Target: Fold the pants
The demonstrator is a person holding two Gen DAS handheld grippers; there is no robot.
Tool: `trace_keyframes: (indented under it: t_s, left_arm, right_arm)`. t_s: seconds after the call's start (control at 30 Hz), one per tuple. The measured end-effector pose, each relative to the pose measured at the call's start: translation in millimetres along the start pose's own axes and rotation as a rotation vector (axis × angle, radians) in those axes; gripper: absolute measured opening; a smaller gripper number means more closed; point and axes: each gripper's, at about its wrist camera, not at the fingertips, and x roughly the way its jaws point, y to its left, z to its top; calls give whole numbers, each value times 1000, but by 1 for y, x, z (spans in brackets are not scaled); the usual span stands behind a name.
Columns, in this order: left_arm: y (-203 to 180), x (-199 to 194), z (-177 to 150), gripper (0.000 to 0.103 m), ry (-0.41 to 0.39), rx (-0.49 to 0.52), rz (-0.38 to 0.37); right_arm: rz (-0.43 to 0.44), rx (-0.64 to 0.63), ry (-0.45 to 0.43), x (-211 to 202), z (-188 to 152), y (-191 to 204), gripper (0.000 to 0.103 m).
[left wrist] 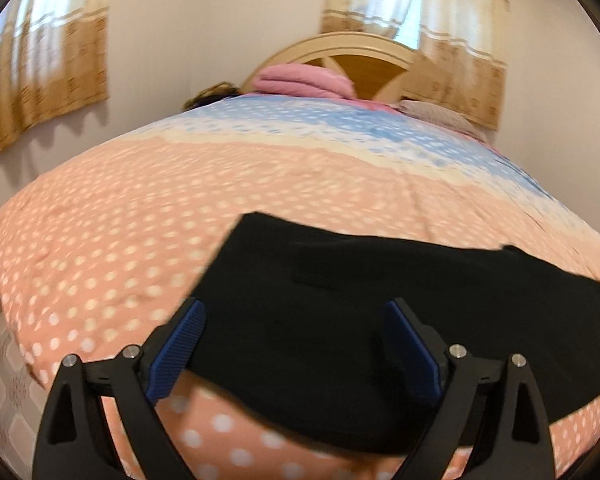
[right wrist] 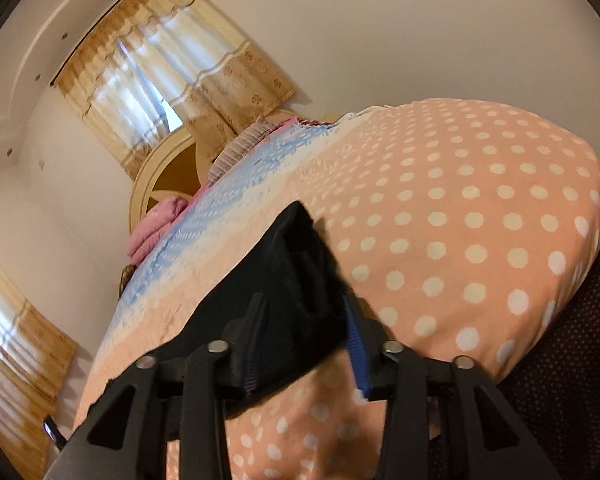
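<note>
On the bed's near edge lie the folded black fabric pants [left wrist: 340, 300], flat on the peach polka-dot quilt [left wrist: 120, 232] with its blue band farther back. Left tongs [left wrist: 296, 344] spread wide over the pants' near edge, blue pads [left wrist: 180, 344] clear of cloth. Right tongs [right wrist: 306, 340] narrower, a bunched pants corner [right wrist: 300, 264] between the fingers; can't tell if actually clamped. Pink folded blanket [left wrist: 300, 80] by the cream wooden headboard [left wrist: 360, 46], tan curtains [left wrist: 44, 68] behind.

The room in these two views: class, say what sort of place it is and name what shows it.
Most likely a bedroom in a home. A bed with a polka-dot bedspread fills both views, a wooden headboard stands at its far end, and curtains hang on the windows. Black pants lie on the bed.
</note>
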Motion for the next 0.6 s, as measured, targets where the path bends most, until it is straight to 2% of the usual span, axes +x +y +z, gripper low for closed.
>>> trace_keyframes:
  t_s: [0.03, 0.13, 0.17, 0.23, 0.33, 0.6]
  left_arm:
    - [5, 2, -1, 94, 5, -16, -2]
    - [6, 5, -3, 97, 4, -14, -5]
    - [4, 5, -5, 101, 6, -3, -9]
    - [-2, 7, -8, 102, 6, 35, 14]
    - [-8, 9, -12, 103, 6, 70, 41]
    - [-9, 10, -13, 103, 0, 86, 61]
  right_arm:
    - [1, 11, -4, -1, 0, -3, 18]
    - [52, 52, -13, -5, 2, -10, 14]
    - [60, 52, -18, -6, 4, -11, 14]
    - [65, 30, -28, -9, 4, -5, 13]
    - [88, -24, -54, -18, 4, 13, 13]
    - [162, -143, -82, -31, -1, 67, 12]
